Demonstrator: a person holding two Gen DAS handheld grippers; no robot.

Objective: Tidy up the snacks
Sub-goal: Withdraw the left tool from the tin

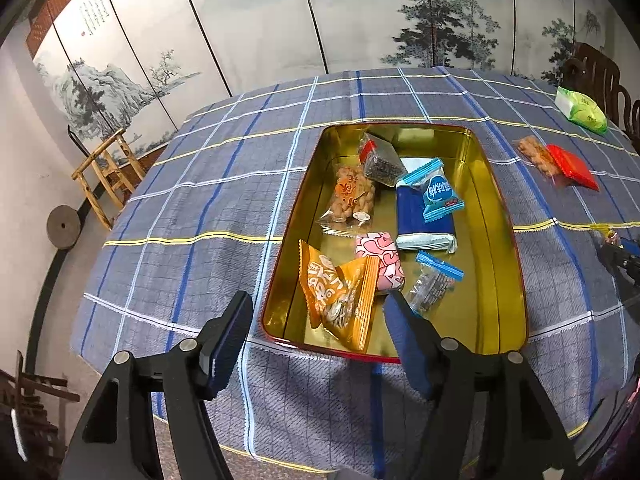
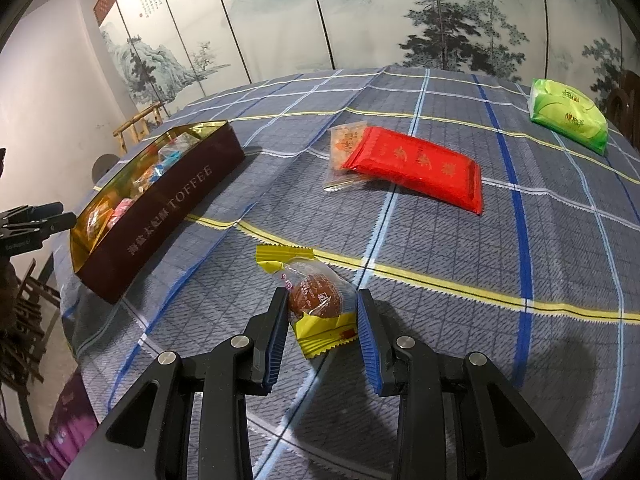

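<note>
**Inspector:** Report the left side.

**Operator:** My left hand-held gripper (image 1: 318, 322) hangs over the near end of the tin (image 1: 502, 236), which sits on the counter (image 1: 192, 216) under a blue checked cloth. Its jaws stand apart with nothing between the pads. I see no earlier picture, so I report only that.

**Inspector:** Contents of the tin?

**Operator:** Several packets lie on its gold floor. An orange packet (image 1: 340, 296) sits nearest my left fingers, with a pink packet (image 1: 382, 258) just beside it. A small clear bag with a blue strip (image 1: 436, 284) lies to their right. Further in I see a dark blue packet (image 1: 424, 216) with a light blue sweet (image 1: 438, 194) on top, a clear bag of brown snacks (image 1: 354, 196), and a clear bag of dark pieces (image 1: 380, 158) at the far end.

**Inspector:** And the right side?

**Operator:** My right hand-held gripper (image 2: 322, 308) is clamped on a yellow-wrapped snack (image 2: 316, 300); both pads press the wrapper, with a round brown piece visible through its clear part. I cannot tell whether it rests on the cloth or is lifted.

**Inspector:** What lies outside the tin?

**Operator:** A red packet (image 2: 420, 168) lies further out on the cloth, partly over a clear bag of orange snacks (image 2: 346, 142). A green packet (image 2: 568, 112) lies near the far right edge, well apart from the rest.
</note>
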